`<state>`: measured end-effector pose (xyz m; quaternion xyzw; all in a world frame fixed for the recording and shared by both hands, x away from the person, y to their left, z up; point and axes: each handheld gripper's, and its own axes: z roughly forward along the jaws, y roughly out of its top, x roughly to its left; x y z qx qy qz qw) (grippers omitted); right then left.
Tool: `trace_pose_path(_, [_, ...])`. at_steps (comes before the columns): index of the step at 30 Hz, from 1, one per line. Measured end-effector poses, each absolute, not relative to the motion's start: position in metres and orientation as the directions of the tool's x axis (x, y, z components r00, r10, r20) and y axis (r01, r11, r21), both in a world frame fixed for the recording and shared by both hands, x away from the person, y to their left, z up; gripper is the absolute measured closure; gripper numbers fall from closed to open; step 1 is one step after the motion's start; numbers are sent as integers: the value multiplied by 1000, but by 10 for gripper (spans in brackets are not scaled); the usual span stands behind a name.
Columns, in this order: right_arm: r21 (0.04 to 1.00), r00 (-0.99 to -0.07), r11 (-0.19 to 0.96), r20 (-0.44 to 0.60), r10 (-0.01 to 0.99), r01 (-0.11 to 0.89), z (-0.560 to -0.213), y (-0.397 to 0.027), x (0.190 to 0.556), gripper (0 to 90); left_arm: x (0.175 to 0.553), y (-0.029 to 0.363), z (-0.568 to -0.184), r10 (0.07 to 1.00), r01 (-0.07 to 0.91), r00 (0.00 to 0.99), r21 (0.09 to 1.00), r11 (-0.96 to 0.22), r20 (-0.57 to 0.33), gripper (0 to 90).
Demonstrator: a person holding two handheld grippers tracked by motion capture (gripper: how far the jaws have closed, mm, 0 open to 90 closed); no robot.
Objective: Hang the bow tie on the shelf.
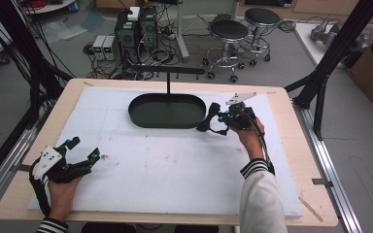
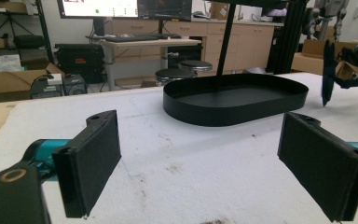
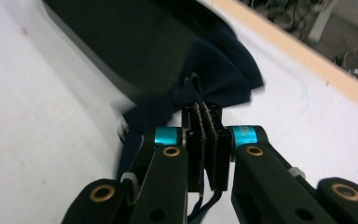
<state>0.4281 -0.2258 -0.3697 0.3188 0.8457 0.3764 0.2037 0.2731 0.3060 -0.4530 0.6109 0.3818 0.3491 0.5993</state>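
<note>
Two claws split roles: right claw (image 1: 212,118) clamped on dark cloth (image 3: 223,79), held beside black tray (image 1: 167,111), likely for drop-in; left claw (image 1: 81,152) parked wide, nothing gripped, on tabletop (image 1: 175,165).

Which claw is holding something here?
The right claw, by the black tray: its jaws are pinched on a dark cloth. The left claw is open with nothing between its jaws, near the table's front left corner.

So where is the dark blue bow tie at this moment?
In the high view, the dark blue bow tie is pinched in the right tongs, just beside the right end of the black oval tray, on the table's far right part.
</note>
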Motion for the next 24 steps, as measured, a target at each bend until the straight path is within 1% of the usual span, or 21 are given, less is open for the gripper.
trace_pose_path(2, [792, -713, 494, -109, 693, 358, -365, -225, 425, 879, 273, 306, -453, 885, 48, 465, 999, 9, -31, 134])
trace_pose_path(15, [840, -711, 462, -141, 689, 282, -353, -222, 417, 878, 273, 306, -453, 885, 48, 465, 999, 9, -30, 134])
trace_pose_path(21, [900, -711, 370, -105, 695, 229, -347, -221, 414, 879, 273, 306, -453, 885, 47, 465, 999, 10, -31, 134])
trace_pose_path(24, [910, -710, 351, -97, 697, 221, -346, -220, 414, 879, 273, 306, -453, 885, 48, 465, 999, 9, -31, 134])
